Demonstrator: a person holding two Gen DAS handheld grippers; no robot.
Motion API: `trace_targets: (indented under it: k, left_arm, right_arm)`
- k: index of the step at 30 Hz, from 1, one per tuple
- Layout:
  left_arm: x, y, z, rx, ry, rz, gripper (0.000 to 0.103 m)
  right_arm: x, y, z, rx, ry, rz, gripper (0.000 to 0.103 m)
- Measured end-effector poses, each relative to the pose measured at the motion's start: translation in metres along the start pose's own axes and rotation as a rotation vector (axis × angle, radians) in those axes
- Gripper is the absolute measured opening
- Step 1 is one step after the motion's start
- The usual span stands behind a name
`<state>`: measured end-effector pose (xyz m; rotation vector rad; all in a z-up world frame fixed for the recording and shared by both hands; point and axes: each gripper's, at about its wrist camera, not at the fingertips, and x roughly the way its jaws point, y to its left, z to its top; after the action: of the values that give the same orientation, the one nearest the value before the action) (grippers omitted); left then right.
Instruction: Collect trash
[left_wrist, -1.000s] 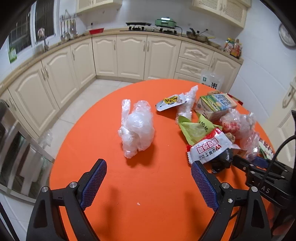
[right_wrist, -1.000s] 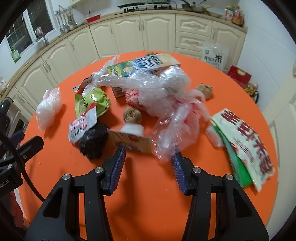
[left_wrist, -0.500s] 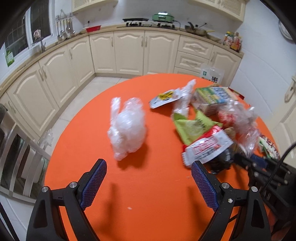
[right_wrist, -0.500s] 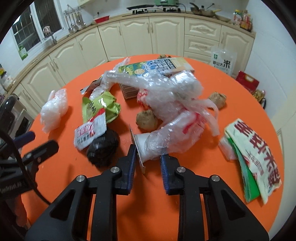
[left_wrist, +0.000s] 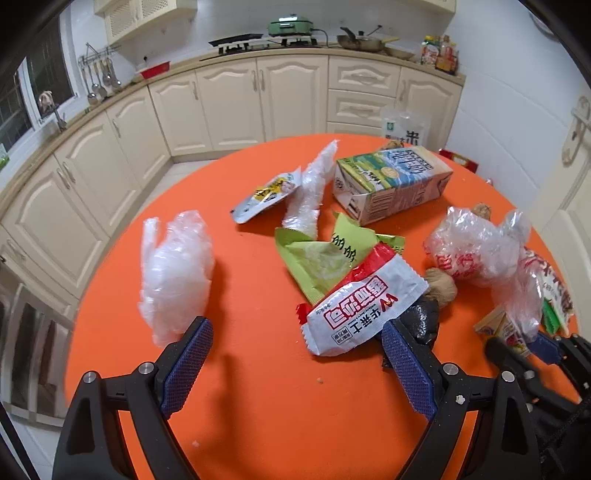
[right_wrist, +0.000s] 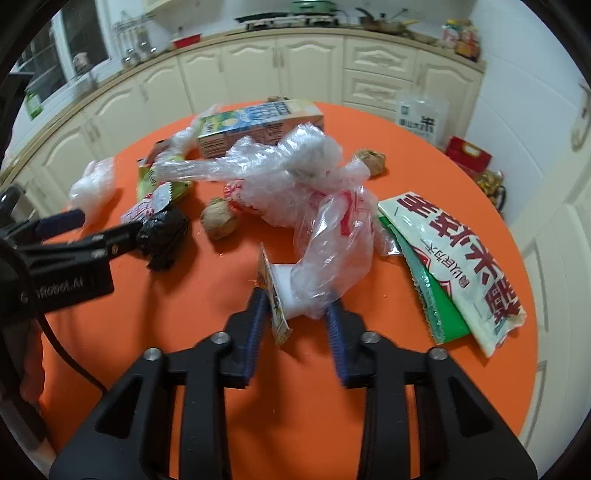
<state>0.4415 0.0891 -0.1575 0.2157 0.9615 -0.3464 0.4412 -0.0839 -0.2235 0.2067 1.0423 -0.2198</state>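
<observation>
Trash lies on a round orange table (left_wrist: 258, 406). My right gripper (right_wrist: 295, 317) is shut on a small white cup with a peeled foil lid (right_wrist: 280, 291), tangled with a clear plastic bag (right_wrist: 325, 251). My left gripper (left_wrist: 295, 350) is open and empty above the table, between a crumpled clear bag (left_wrist: 173, 269) and a red-and-white wrapper (left_wrist: 362, 306). A green wrapper (left_wrist: 321, 258), a black bag (left_wrist: 421, 321) and a milk carton (left_wrist: 391, 181) lie beyond it.
Two brown lumps (right_wrist: 219, 221) (right_wrist: 371, 162) and a rice bag on a green packet (right_wrist: 458, 266) lie on the table. A silver-yellow sachet (left_wrist: 266, 195) lies far left of the carton. Cream kitchen cabinets (left_wrist: 229, 107) stand behind the table.
My right gripper closed on the cup and bag and pulled them toward me. My left gripper moved forward and right toward the wrappers, staying open.
</observation>
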Motion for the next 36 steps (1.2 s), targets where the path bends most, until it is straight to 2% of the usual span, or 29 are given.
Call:
trace_targets:
  k: [2,3,4,5,6,7,10,18,22,25,27,28,30,31,32,33,34,35,36]
  left_arm:
    - [0.004,0.003,0.002,-0.004,-0.007,-0.035,0.089]
    - [0.006,0.005,0.003,-0.003,-0.006,-0.063,0.085]
    - [0.007,0.006,0.003,-0.002,-0.005,-0.084,0.071]
    - [0.008,0.005,0.003,0.002,-0.005,-0.137,0.062]
    - [0.007,0.005,0.002,0.007,-0.001,-0.188,0.043]
    - [0.008,0.004,0.002,0.012,0.002,-0.226,0.041]
    - [0.007,0.003,0.0,0.03,-0.018,-0.235,0.032]
    - [-0.009,0.005,-0.017,0.001,-0.003,-0.266,0.027]
    - [-0.027,-0.002,-0.03,0.029,-0.001,-0.194,0.029]
    - [-0.027,-0.01,-0.027,0.053,0.009,-0.12,0.041]
    - [-0.016,-0.016,-0.025,0.049,0.039,-0.073,0.045]
    - [-0.011,-0.017,-0.024,0.036,0.053,-0.07,0.044]
    - [-0.009,-0.021,-0.022,0.035,0.018,-0.082,0.042]
    - [-0.007,-0.021,-0.022,0.031,0.025,-0.089,0.039]
    - [-0.008,-0.02,-0.023,0.029,0.008,-0.084,0.035]
    - [-0.008,-0.022,-0.023,0.035,-0.002,-0.095,0.024]
    - [-0.006,-0.022,-0.024,0.042,-0.001,-0.138,0.02]
    - [-0.007,-0.022,-0.025,0.041,-0.004,-0.155,0.018]
    - [-0.007,-0.023,-0.026,0.04,-0.01,-0.158,0.017]
  right_arm:
    - [0.001,0.002,0.0,0.018,-0.012,0.0,0.039]
    - [0.002,0.002,0.0,0.028,-0.018,-0.003,0.039]
    - [0.003,0.002,0.001,0.031,-0.025,-0.005,0.039]
    - [0.003,0.003,0.001,0.029,-0.029,-0.009,0.039]
    - [0.004,0.003,0.0,0.027,-0.032,-0.01,0.04]
    - [0.004,0.003,0.0,0.028,-0.036,-0.009,0.041]
    - [0.004,0.005,-0.002,0.03,-0.042,0.001,0.042]
    - [0.0,-0.001,-0.004,0.018,-0.027,0.032,0.039]
    - [-0.003,-0.008,-0.005,0.016,-0.011,0.044,0.036]
    - [-0.006,-0.011,-0.007,0.008,-0.006,0.044,0.033]
    - [-0.006,-0.01,-0.008,0.004,-0.01,0.037,0.033]
    - [-0.005,-0.01,-0.008,0.008,-0.012,0.035,0.035]
    - [-0.005,-0.008,-0.008,0.02,-0.02,0.043,0.04]
    - [-0.004,-0.008,-0.008,0.024,-0.025,0.042,0.042]
    - [-0.003,-0.006,-0.008,0.023,-0.03,0.033,0.042]
    - [-0.002,-0.004,-0.007,0.017,-0.037,0.02,0.043]
    - [-0.002,-0.003,-0.007,0.015,-0.041,0.016,0.044]
    - [-0.002,-0.002,-0.006,0.018,-0.043,0.004,0.042]
    - [-0.001,-0.002,-0.006,0.018,-0.045,-0.012,0.029]
